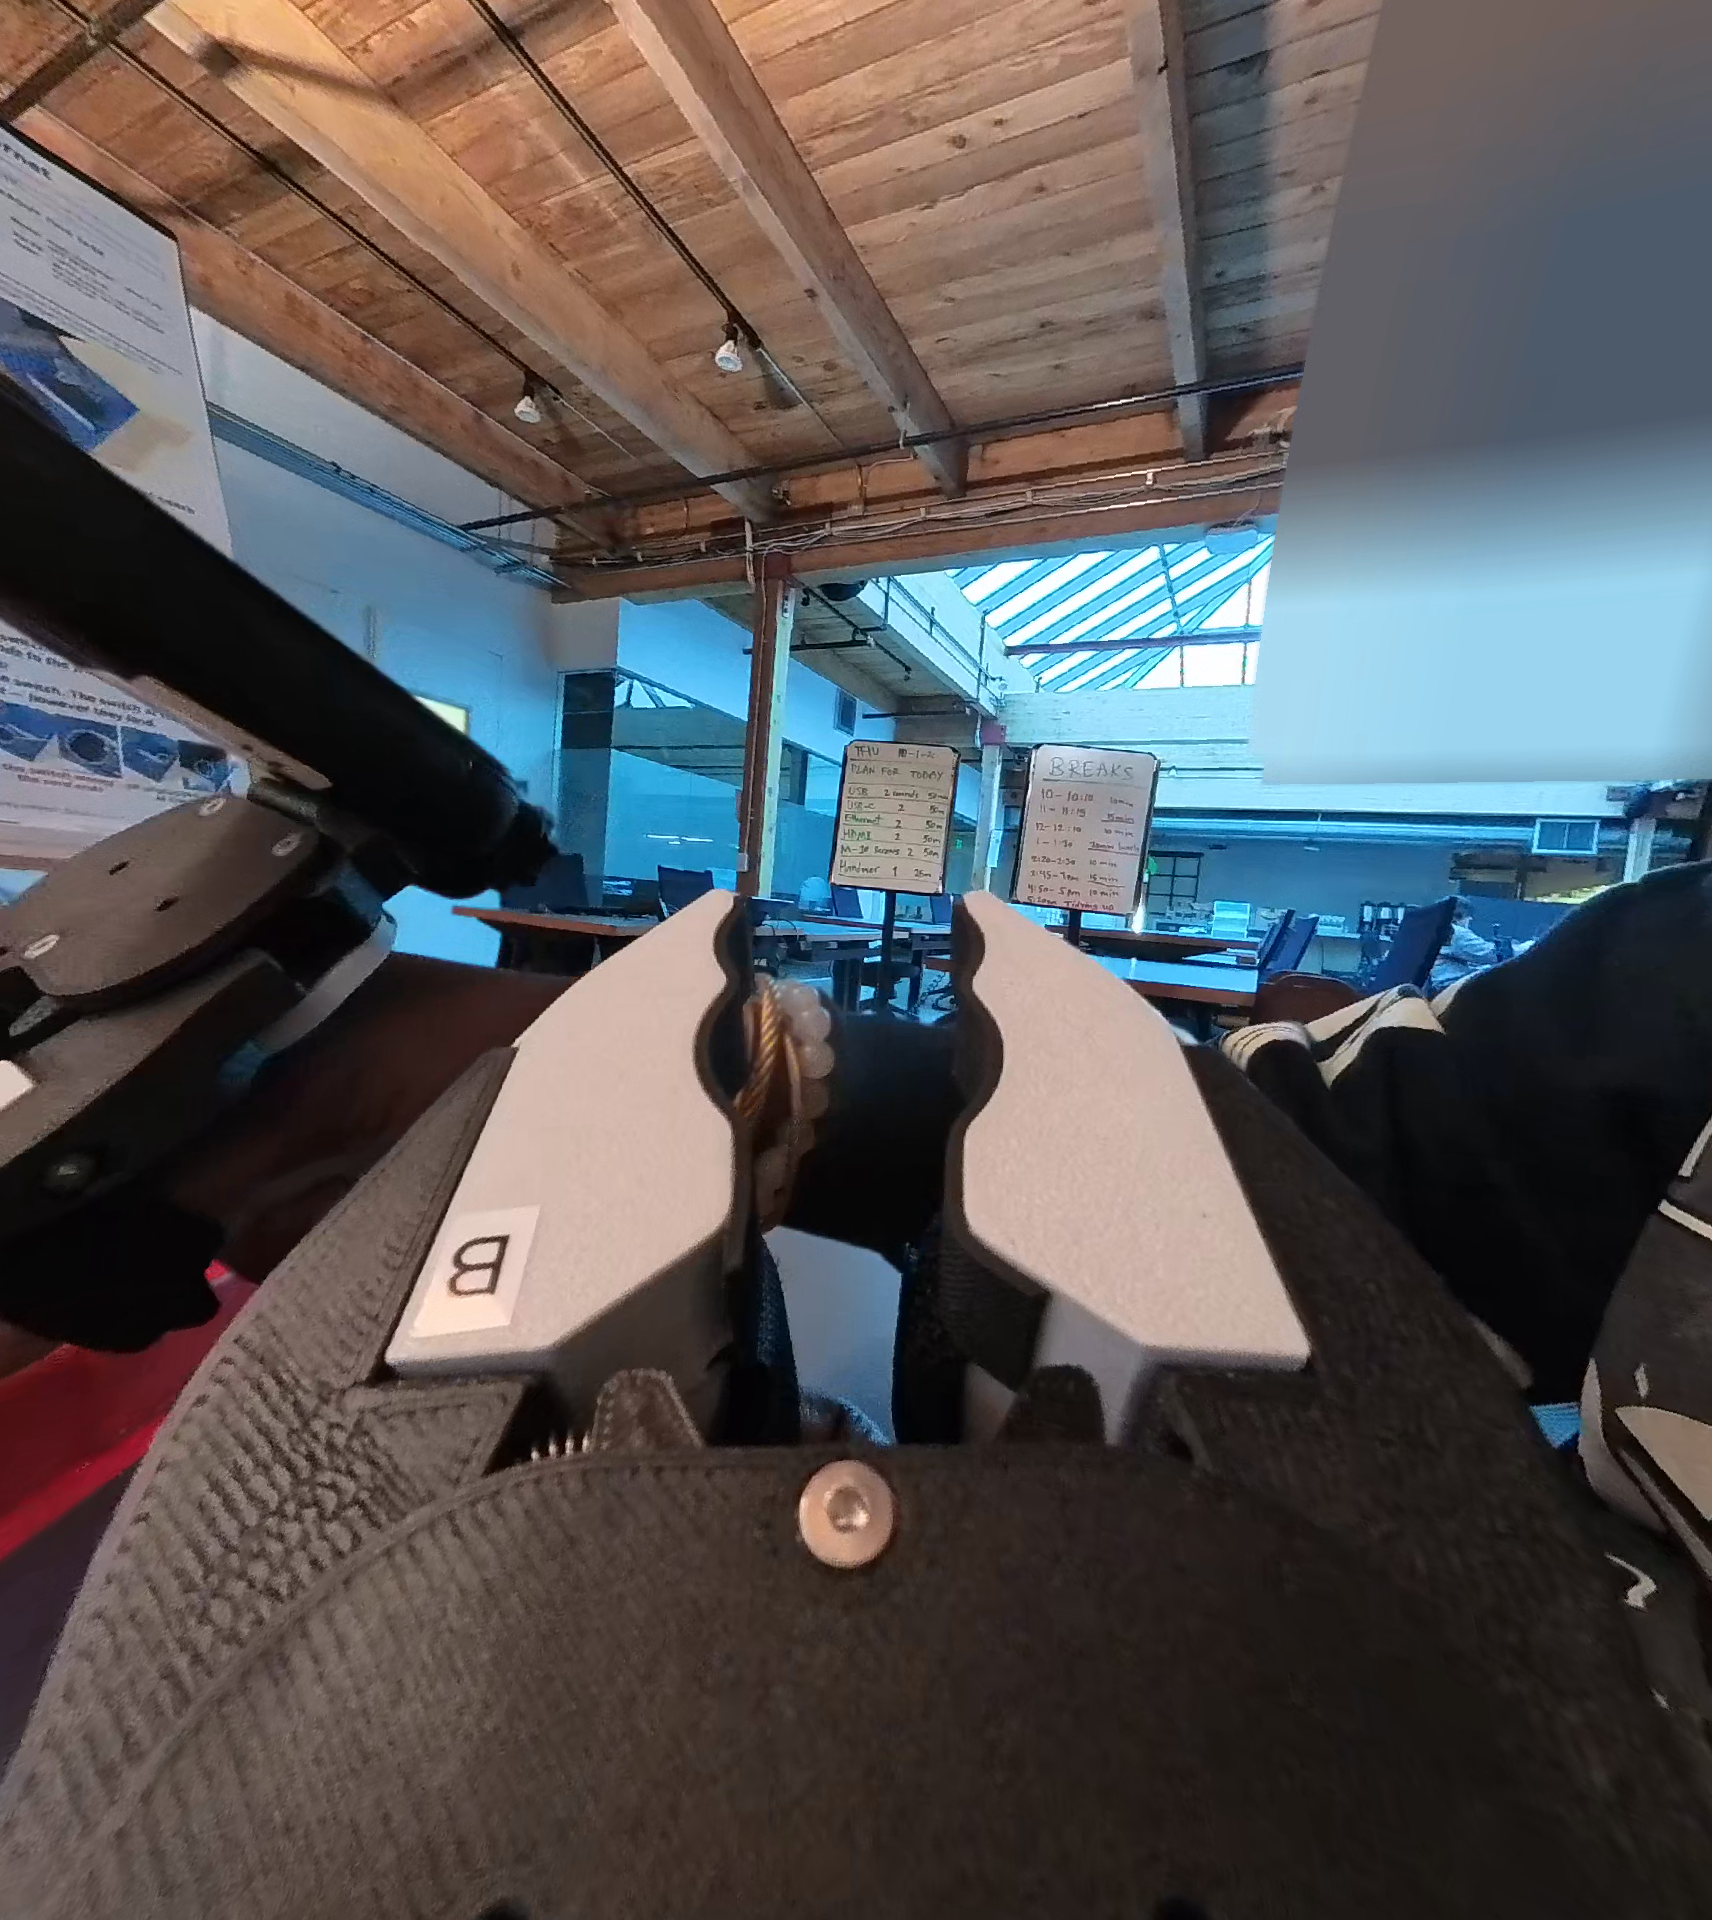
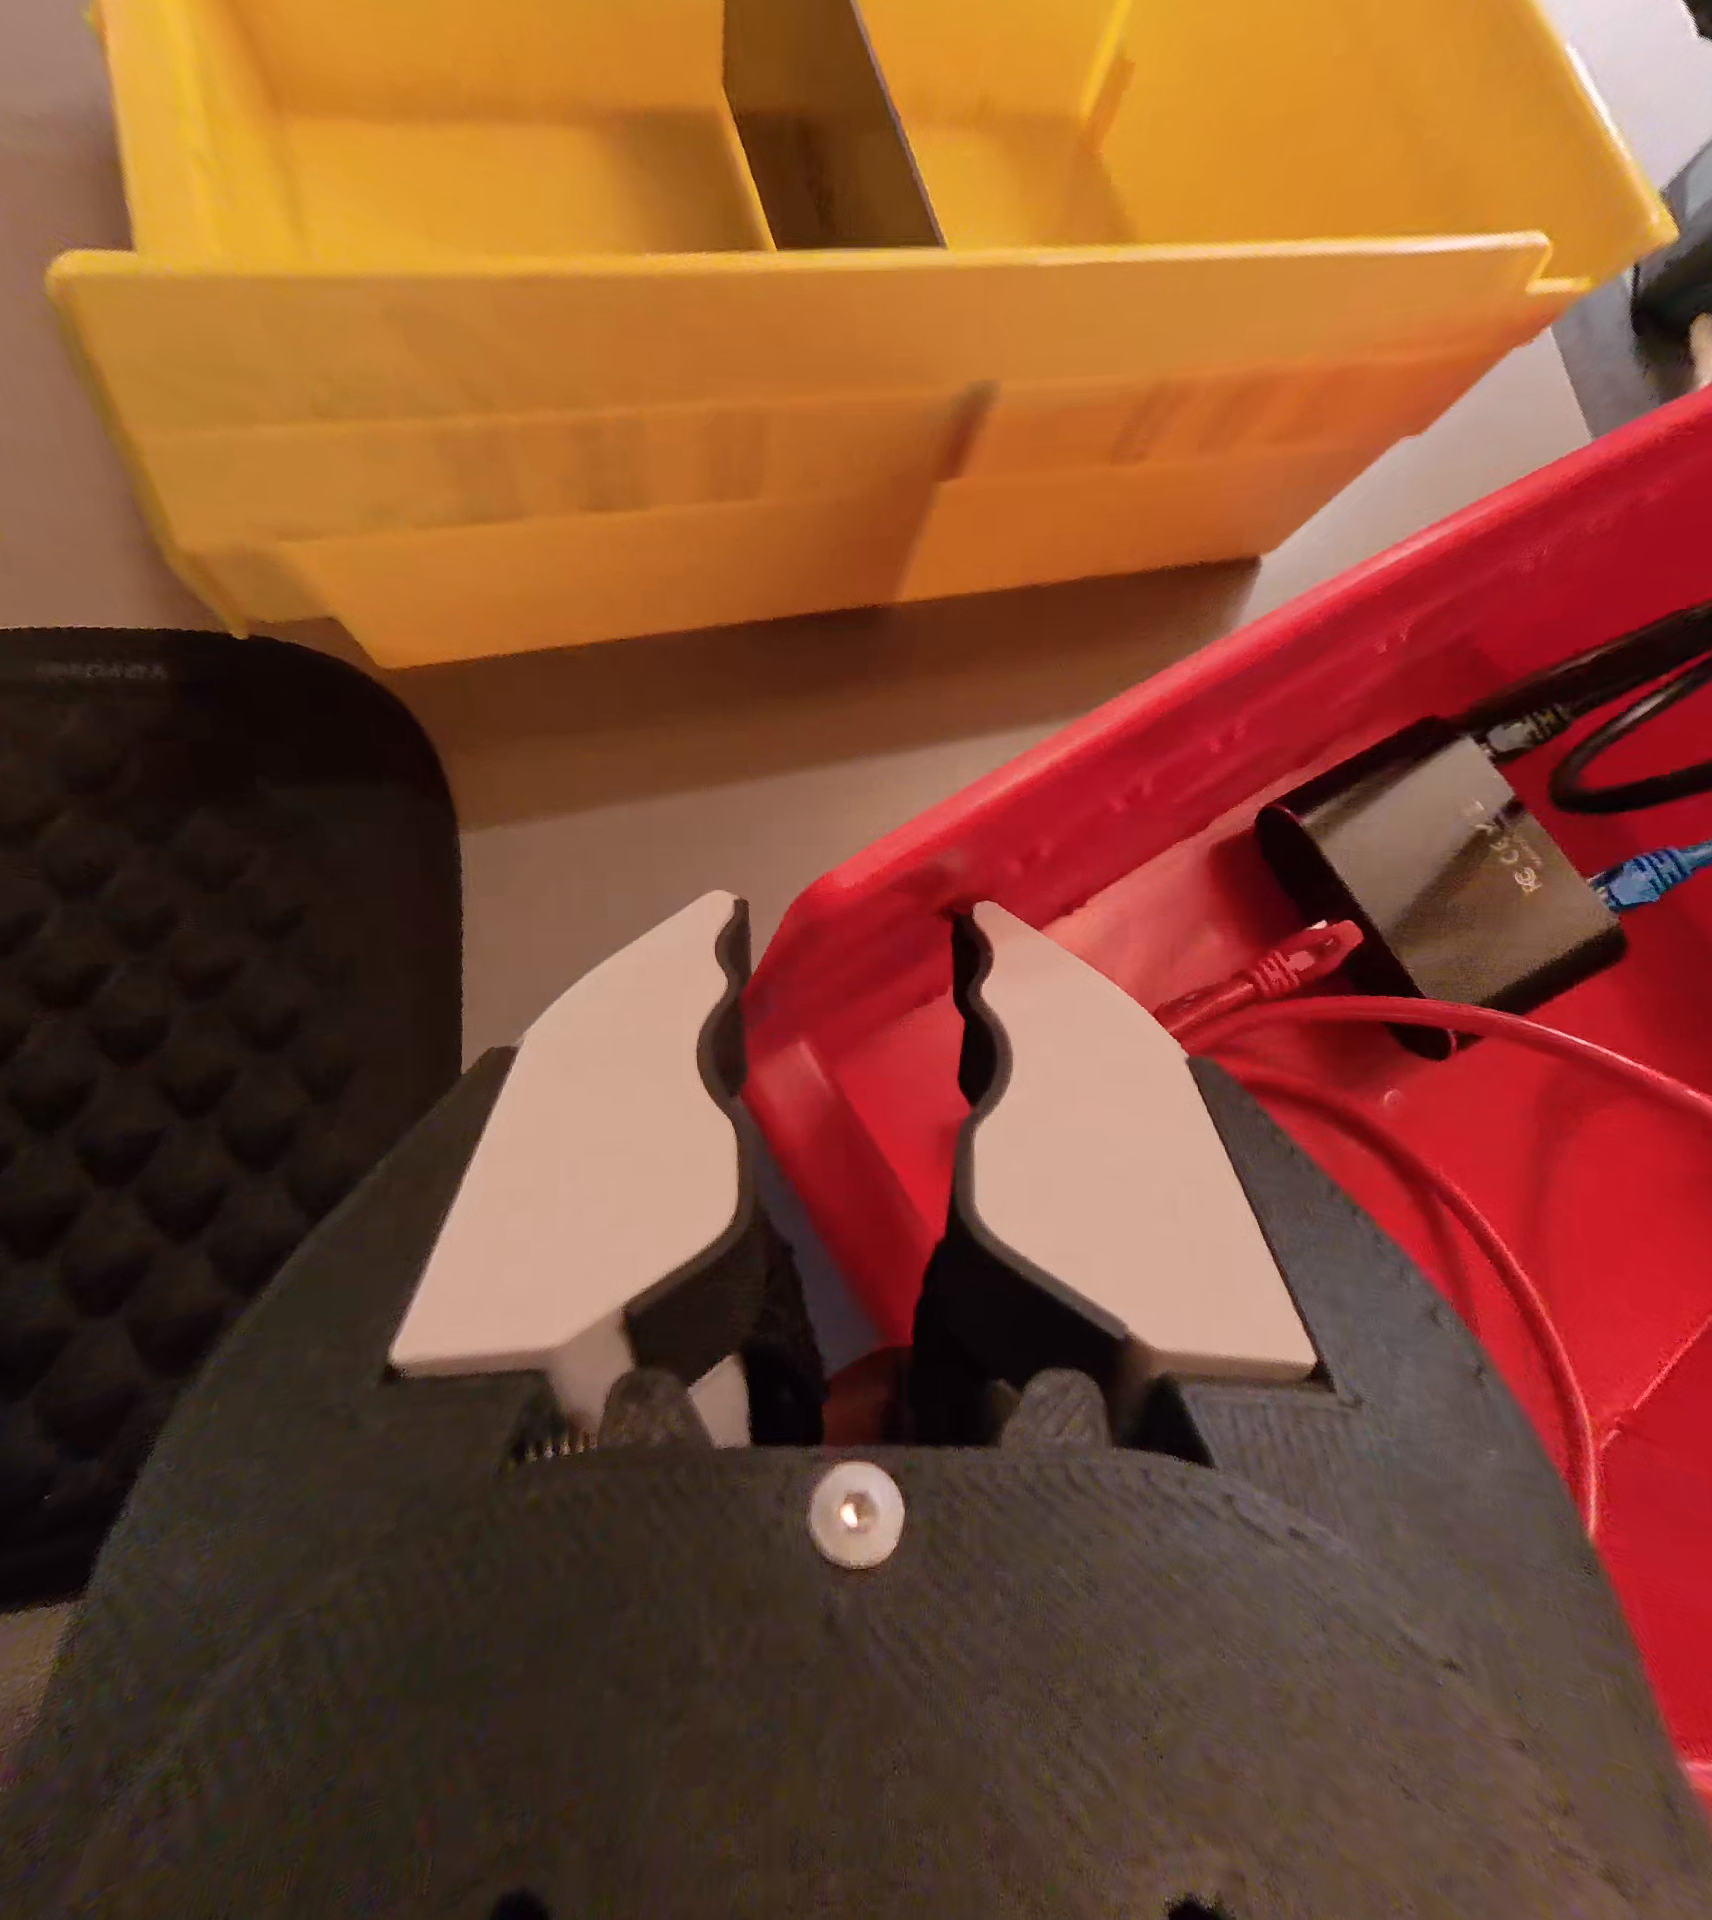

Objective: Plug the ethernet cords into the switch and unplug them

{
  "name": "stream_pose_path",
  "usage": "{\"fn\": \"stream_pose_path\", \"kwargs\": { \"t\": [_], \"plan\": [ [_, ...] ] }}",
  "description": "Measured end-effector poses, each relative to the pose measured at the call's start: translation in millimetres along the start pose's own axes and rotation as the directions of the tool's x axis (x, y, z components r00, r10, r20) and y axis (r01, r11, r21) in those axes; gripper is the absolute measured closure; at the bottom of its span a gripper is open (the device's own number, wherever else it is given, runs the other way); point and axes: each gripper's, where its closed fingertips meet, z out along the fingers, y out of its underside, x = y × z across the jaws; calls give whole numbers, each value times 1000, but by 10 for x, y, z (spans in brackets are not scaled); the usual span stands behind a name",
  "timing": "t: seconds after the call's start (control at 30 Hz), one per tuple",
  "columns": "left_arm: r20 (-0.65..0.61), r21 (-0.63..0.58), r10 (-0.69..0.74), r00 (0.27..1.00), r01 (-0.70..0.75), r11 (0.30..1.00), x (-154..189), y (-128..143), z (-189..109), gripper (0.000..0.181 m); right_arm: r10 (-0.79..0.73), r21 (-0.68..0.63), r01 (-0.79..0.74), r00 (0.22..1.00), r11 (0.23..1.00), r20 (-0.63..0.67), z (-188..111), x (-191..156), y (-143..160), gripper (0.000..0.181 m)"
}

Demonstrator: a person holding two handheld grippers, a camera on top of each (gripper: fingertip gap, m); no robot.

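Note:
In the right wrist view a black switch (image 2: 1454, 873) lies tilted inside a red bin (image 2: 1195, 727). A blue ethernet cord (image 2: 1662, 862) and a black cord (image 2: 1662, 675) run to the switch. A red ethernet cord (image 2: 1278, 966) has its plug at the switch's near end; I cannot tell if it is seated. My right gripper (image 2: 852, 914) is open, with the bin's near corner wall between its fingers. My left gripper (image 1: 847, 904) is open and empty, pointing up into the room, with neither switch nor cords in its view.
A yellow divided bin (image 2: 623, 343) stands beyond the red bin on the grey table. A black padded mat (image 2: 104, 935) lies to the left. The left wrist view shows the other gripper's body (image 1: 125, 997), a person's dark sleeve (image 1: 1558, 1039) and braceleted wrist (image 1: 790, 1060).

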Motion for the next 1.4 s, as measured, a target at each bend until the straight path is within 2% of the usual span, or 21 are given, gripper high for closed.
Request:
{"fn": "stream_pose_path", "kwargs": {
  "t": [0.2,0.47,0.9,0.93,0.97,1.03,1.13,1.2,1.3,1.37,1.4],
  "plan": [
    [-6,-4,14,1000,-14,1000,10,5,12,146,-62,97,59,997,994,34,16,-20,-52,146],
    [-12,-13,28,1000,-28,1000,10,19,38,146,-195,129,193,981,973,-3,22,-26,-84,149],
    [-22,-15,48,999,-49,999,30,24,48,145,-180,341,159,983,927,30,26,-35,-202,144],
    [-21,-8,52,998,-52,999,33,11,51,145,-186,386,161,982,909,27,-10,-43,-253,132],
    [-18,-4,61,998,-61,998,31,-8,44,145,-186,466,155,982,871,21,-78,-56,-358,111],
    [1,7,111,994,-111,994,8,-82,24,145,-134,619,125,990,776,-32,-291,-14,-606,78],
    [96,75,188,977,-196,978,-96,-363,-56,145,-3,757,121,988,642,-155,-676,156,-907,48],
    [211,126,228,951,-257,958,-234,-633,-165,141,66,855,99,986,509,-154,-994,162,-1079,38],
    [392,162,295,871,-381,910,-451,-1153,-442,132,163,939,32,982,342,-92,-1366,147,-1207,38],
    [564,94,392,727,-529,844,-664,-1553,-769,124,212,956,15,974,293,-80,-1473,111,-1239,39],
    [655,18,442,613,-598,802,-805,-1753,-982,119,225,962,23,970,273,-87,-1513,61,-1252,44]
  ]
}}
